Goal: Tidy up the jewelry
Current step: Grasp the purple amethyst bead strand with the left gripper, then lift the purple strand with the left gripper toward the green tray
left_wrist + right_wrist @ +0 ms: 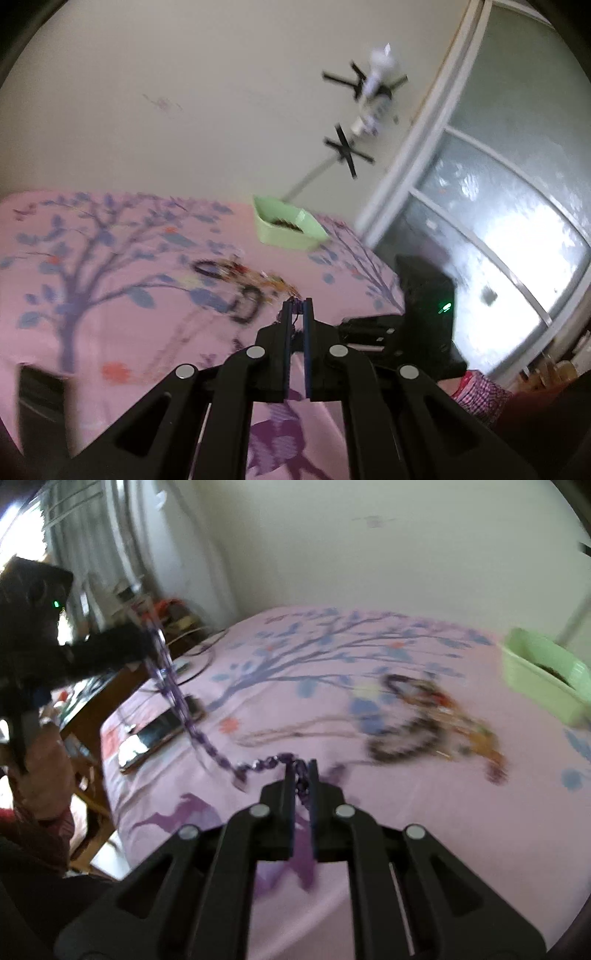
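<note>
A purple bead necklace point(177, 698) hangs stretched between my two grippers above the pink bedsheet. My right gripper point(302, 771) is shut on one end of it. My left gripper point(297, 308) is shut on the other end, where only a thin dark bit shows between the fingers; it appears in the right wrist view point(142, 642) at upper left. A tangled pile of jewelry point(432, 716) lies on the sheet, also in the left wrist view point(240, 284). A light green tray point(288, 225) sits beyond the pile, at far right in the right wrist view point(543, 672).
The pink sheet point(406, 812) has a purple tree print. A phone point(159, 731) lies near the bed's left edge. A wooden table with clutter point(96, 698) stands beside the bed. A window point(498, 221) is at the right, and the wall is behind.
</note>
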### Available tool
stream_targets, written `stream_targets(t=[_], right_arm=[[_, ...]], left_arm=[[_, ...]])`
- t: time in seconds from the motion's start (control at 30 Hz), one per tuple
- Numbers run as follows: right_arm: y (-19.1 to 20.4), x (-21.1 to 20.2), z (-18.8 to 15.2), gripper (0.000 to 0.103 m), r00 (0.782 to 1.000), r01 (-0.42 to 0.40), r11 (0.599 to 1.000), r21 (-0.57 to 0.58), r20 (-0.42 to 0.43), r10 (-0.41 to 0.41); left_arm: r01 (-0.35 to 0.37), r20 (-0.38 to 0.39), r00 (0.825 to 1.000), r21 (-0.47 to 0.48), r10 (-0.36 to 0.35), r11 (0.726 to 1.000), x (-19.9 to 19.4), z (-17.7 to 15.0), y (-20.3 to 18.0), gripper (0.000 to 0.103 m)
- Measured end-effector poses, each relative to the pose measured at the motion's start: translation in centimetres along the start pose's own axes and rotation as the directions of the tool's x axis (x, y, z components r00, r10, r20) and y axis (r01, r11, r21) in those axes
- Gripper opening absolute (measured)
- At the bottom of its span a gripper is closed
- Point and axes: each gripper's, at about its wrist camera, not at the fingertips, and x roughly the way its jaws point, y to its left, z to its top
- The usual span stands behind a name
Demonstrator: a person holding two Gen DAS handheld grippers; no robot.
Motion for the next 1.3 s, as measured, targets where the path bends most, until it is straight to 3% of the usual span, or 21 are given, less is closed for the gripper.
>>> stream_targets(t=[0.1,0.2,0.23,0.27,0.3,0.33,0.37,0.4,0.53,0.83,1.0,1.07,1.13,1.3], right_arm=[[-2.4,-0.4,-1.9,0.007,0.995,0.094,0.994,0.048,-0.046,-0.092],[-3.8,0.4,-3.4,0.007,0.987,0.111,0.990,0.088,-0.125,-0.099],[-3.9,0.4,-3.8,0.012,0.984,0.114,0.989,0.091,-0.145,-0.100],[-3.9,0.5,-4.2,0.029,0.982,0.112,0.990,0.089,-0.161,-0.096],[-3.8,0.3,-4.4,0.039,0.985,0.090,0.993,0.081,-0.155,-0.076],[-3.5,0.0,-4.6,0.059,0.986,0.090,0.993,0.070,-0.147,-0.079],[-3.1,-0.3,-4.7,0.072,0.987,0.103,0.993,0.050,-0.131,-0.096],[-2.8,-0.7,-4.8,0.073,0.988,0.111,0.994,0.024,-0.114,-0.107],[-2.0,-0.3,-4.0,0.073,0.990,0.111,0.993,-0.029,-0.089,-0.113],[-0.1,4.8,-2.6,0.071,0.975,0.137,0.966,-0.221,-0.143,-0.171],[-0.1,4.1,-2.7,0.046,0.971,0.122,0.969,-0.217,-0.174,-0.161],[-0.3,3.7,-2.9,0.023,0.968,0.145,0.966,-0.213,-0.170,-0.183],[-1.0,3.3,-3.0,0.012,0.968,0.151,0.972,-0.181,-0.171,-0.183],[-2.6,1.4,-2.9,0.011,0.982,0.121,0.991,-0.058,-0.142,-0.128]], left_arm=[[0.039,-0.086,0.995,-0.017,-0.040,0.999,4.3,-0.7,0.1,0.003],[0.024,-0.175,0.984,-0.036,-0.030,0.999,8.2,-1.7,0.8,0.003],[0.005,-0.208,0.978,-0.045,-0.014,0.999,9.4,-2.1,1.2,0.003],[-0.009,-0.234,0.972,-0.054,-0.004,0.998,10.2,-2.6,1.7,0.003],[-0.019,-0.249,0.968,-0.057,0.004,0.998,10.6,-3.0,2.0,0.003],[-0.038,-0.266,0.964,-0.060,0.020,0.998,11.1,-3.3,2.5,0.003],[-0.067,-0.288,0.956,-0.070,0.045,0.995,11.5,-3.8,3.1,0.003],[-0.082,-0.306,0.951,-0.086,0.052,0.993,11.8,-4.0,3.6,0.003],[-0.099,-0.338,0.940,-0.139,0.047,0.985,12.2,-4.6,5.2,0.003],[-0.100,-0.326,0.944,-0.153,0.045,0.983,11.5,-3.9,5.2,0.003],[-0.087,-0.337,0.941,-0.179,0.022,0.980,11.9,-4.2,5.5,0.003],[-0.079,-0.348,0.937,-0.180,0.012,0.980,12.6,-4.4,5.3,0.003],[-0.060,-0.357,0.934,-0.178,-0.007,0.982,13.1,-4.5,4.8,0.003],[-0.035,-0.391,0.920,-0.154,-0.028,0.987,14.8,-4.5,3.2,0.003]])
